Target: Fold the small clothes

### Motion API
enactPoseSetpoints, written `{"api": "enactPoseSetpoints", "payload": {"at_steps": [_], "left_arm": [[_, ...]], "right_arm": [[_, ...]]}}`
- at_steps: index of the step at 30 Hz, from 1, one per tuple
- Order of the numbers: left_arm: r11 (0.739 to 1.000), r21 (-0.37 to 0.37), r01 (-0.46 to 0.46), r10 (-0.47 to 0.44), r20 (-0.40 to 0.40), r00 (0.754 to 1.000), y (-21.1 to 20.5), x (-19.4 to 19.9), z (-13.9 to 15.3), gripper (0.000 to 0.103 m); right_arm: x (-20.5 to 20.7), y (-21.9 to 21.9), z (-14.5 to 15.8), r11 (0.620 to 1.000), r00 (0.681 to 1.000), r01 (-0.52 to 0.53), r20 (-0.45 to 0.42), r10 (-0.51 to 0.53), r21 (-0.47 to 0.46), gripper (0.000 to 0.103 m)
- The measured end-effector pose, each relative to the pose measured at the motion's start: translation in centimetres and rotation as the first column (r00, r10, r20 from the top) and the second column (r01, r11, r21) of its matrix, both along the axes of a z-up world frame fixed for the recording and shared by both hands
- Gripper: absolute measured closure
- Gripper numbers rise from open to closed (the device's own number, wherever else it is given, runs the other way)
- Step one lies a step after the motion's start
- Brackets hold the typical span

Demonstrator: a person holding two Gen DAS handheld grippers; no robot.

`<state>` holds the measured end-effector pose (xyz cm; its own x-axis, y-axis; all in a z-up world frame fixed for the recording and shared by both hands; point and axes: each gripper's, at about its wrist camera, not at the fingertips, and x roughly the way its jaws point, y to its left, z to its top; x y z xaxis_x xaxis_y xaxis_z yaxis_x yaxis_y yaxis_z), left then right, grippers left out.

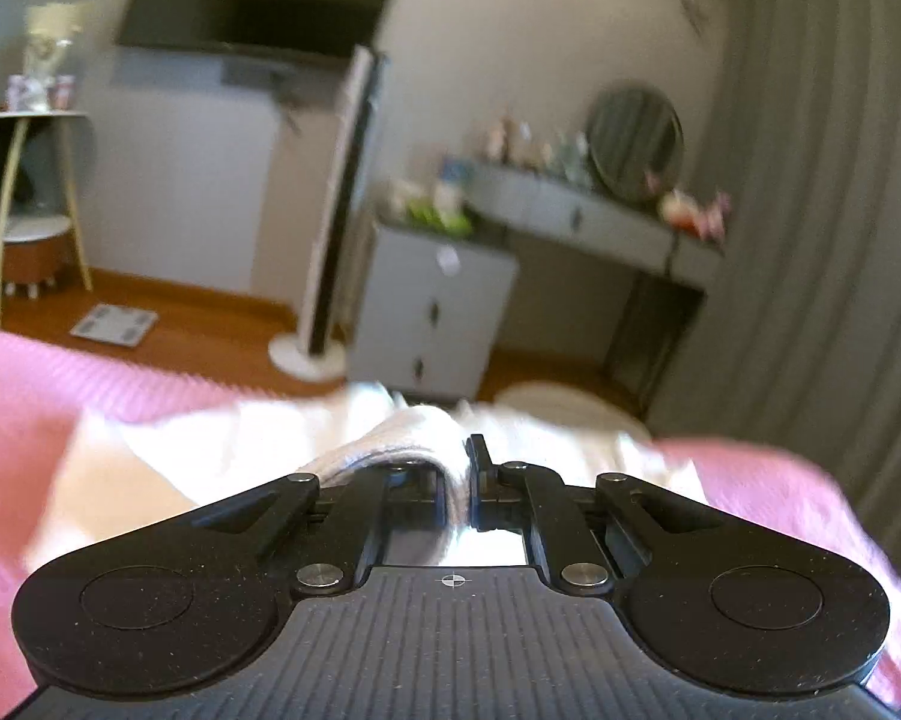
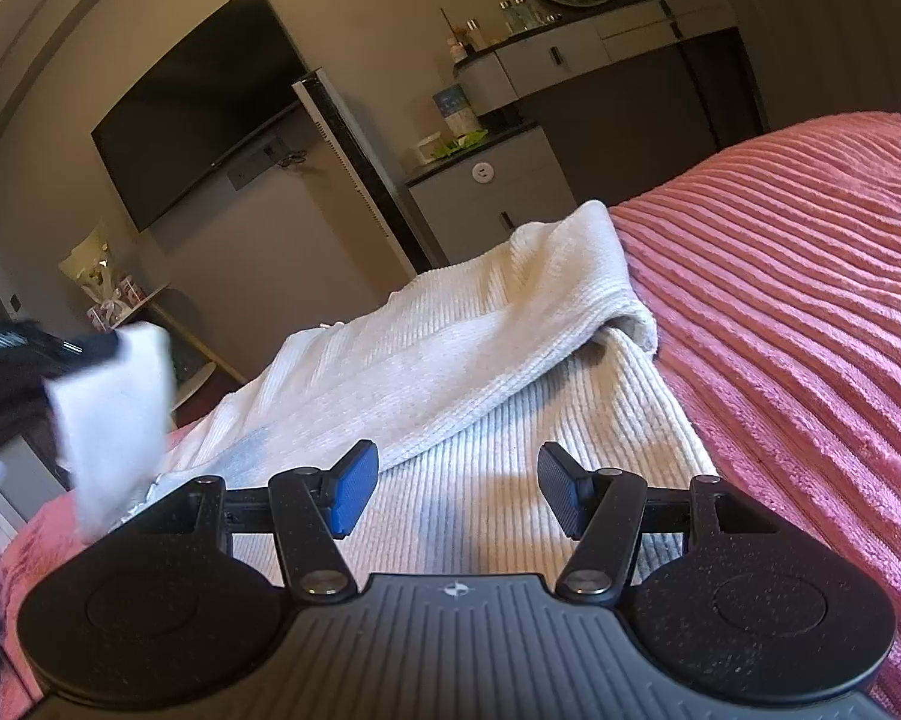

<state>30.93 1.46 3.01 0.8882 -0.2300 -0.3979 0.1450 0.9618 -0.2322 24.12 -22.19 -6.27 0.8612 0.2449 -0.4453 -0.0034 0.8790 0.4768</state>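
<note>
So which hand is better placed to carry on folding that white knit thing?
The left gripper: its jaws are already shut on a raised edge of the white garment. The right gripper hovers open above the garment, gripping nothing, so it could only assist.

A pink ribbed bedspread [image 2: 810, 312] covers the bed. A black television [image 2: 201, 102] is mounted on the wall. A tall white tower fan [image 1: 336, 222] stands on the wooden floor [image 1: 210, 312], with a bathroom scale [image 1: 114, 324] lying near it. A grey drawer cabinet [image 1: 432, 306] adjoins a dressing table [image 1: 594, 222] bearing a round mirror [image 1: 636, 138]. Grey curtains [image 1: 822, 180] hang alongside. A round side table [image 1: 33, 120] carries small blurred items.
</note>
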Motion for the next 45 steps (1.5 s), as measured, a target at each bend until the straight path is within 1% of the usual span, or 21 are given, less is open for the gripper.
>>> {"api": "enactPoseSetpoints", "payload": {"at_steps": [4, 6, 7, 8, 9, 11, 14, 16, 18, 20, 23, 26, 28, 30, 34, 37, 38, 40, 41, 43, 45], "left_arm": [[0.991, 0.126, 0.044, -0.038, -0.051, 0.998, -3.9, 0.9, -3.0, 0.094], [0.978, 0.203, 0.057, -0.038, -0.096, 0.995, -5.3, 1.6, -4.2, 0.086], [0.976, 0.208, 0.07, -0.046, -0.118, 0.992, -5.5, 1.6, -4.5, 0.082], [0.979, 0.19, 0.078, -0.056, -0.12, 0.991, -5.3, 1.1, -4.5, 0.068], [0.984, 0.162, 0.08, -0.062, -0.109, 0.992, -4.8, 0.5, -4.4, 0.046], [0.992, 0.117, 0.054, -0.045, -0.077, 0.996, -3.8, -1.2, -3.9, 0.034], [0.995, 0.088, 0.04, -0.032, -0.088, 0.996, -2.2, -3.1, -3.3, 0.031], [0.997, 0.078, -0.004, 0.011, -0.095, 0.995, -0.6, -5.1, -3.3, 0.03], [0.993, 0.073, -0.089, 0.097, -0.11, 0.989, 1.6, -7.0, -3.7, 0.027], [0.98, 0.065, -0.19, 0.199, -0.17, 0.965, 3.8, -8.2, -4.2, 0.026], [0.959, -0.031, -0.282, 0.261, -0.293, 0.92, 7.4, -9.0, -4.9, 0.026], [0.938, -0.077, -0.338, 0.292, -0.351, 0.89, 9.2, -9.4, -5.1, 0.025], [0.936, -0.067, -0.345, 0.298, -0.364, 0.882, 9.5, -9.9, -4.9, 0.024], [0.939, -0.061, -0.339, 0.294, -0.37, 0.881, 9.8, -10.3, -4.5, 0.02], [0.94, -0.059, -0.336, 0.287, -0.396, 0.872, 10.1, -12.2, -4.7, 0.018], [0.937, -0.052, -0.346, 0.295, -0.413, 0.862, 10.1, -13.2, -5.8, 0.017], [0.935, -0.053, -0.352, 0.3, -0.412, 0.86, 10.1, -13.4, -6.0, 0.017], [0.937, -0.051, -0.347, 0.3, -0.394, 0.869, 9.7, -13.4, -6.6, 0.017], [0.938, -0.039, -0.345, 0.306, -0.381, 0.873, 9.4, -13.4, -6.6, 0.017], [0.938, -0.019, -0.346, 0.316, -0.361, 0.877, 9.1, -13.6, -6.7, 0.017], [0.935, -0.022, -0.353, 0.324, -0.352, 0.878, 9.2, -13.7, -6.8, 0.017]], "right_arm": [[0.1, 0.2, -0.2, 1.0, 1.0, -0.006, -0.007, 0.006, 0.008, 0.044], [0.1, 0.3, -0.2, 1.0, 1.0, -0.008, -0.004, 0.008, 0.002, 0.044], [0.1, 0.3, -0.2, 1.0, 1.0, -0.007, -0.002, 0.007, 0.0, 0.044], [0.1, 0.2, -0.3, 1.0, 1.0, -0.006, -0.002, 0.006, 0.001, 0.044], [0.2, 0.2, -0.3, 1.0, 1.0, -0.005, -0.003, 0.005, 0.003, 0.044], [0.2, 0.3, -0.4, 1.0, 1.0, -0.004, -0.006, 0.004, 0.0, 0.044], [0.3, 0.9, -0.4, 0.999, 1.0, -0.019, 0.0, 0.019, -0.03, 0.044], [0.3, 1.4, -0.2, 0.998, 0.999, -0.035, 0.004, 0.035, -0.05, 0.044], [0.1, 2.1, 0.3, 0.995, 0.999, -0.049, 0.014, 0.051, -0.085, 0.044], [-0.3, 3.5, 1.1, 0.985, 0.996, -0.075, 0.029, 0.08, -0.153, 0.044], [-1.2, 6.2, 2.9, 0.95, 0.987, -0.115, 0.075, 0.143, -0.29, 0.044], [-1.6, 9.2, 4.3, 0.9, 0.976, -0.148, 0.086, 0.2, -0.409, 0.044], [-1.8, 11.7, 4.7, 0.843, 0.964, -0.181, 0.077, 0.254, -0.507, 0.044], [-1.6, 13.7, 4.5, 0.789, 0.948, -0.236, 0.044, 0.315, -0.567, 0.044], [-0.4, 17.6, 3.4, 0.645, 0.924, -0.28, -0.018, 0.382, -0.711, 0.046], [1.0, 19.1, 3.1, 0.591, 0.927, -0.258, -0.024, 0.374, -0.765, 0.051], [1.6, 19.4, 3.0, 0.579, 0.924, -0.267, -0.035, 0.38, -0.77, 0.055], [2.6, 19.7, 2.9, 0.568, 0.921, -0.292, -0.066, 0.384, -0.77, 0.088], [3.2, 19.8, 3.0, 0.571, 0.924, -0.294, -0.075, 0.375, -0.766, 0.096], [3.7, 19.2, 3.9, 0.606, 0.931, -0.275, -0.049, 0.362, -0.747, 0.097], [4.0, 18.1, 5.8, 0.673, 0.948, -0.203, 0.027, 0.316, -0.711, 0.097]]}}
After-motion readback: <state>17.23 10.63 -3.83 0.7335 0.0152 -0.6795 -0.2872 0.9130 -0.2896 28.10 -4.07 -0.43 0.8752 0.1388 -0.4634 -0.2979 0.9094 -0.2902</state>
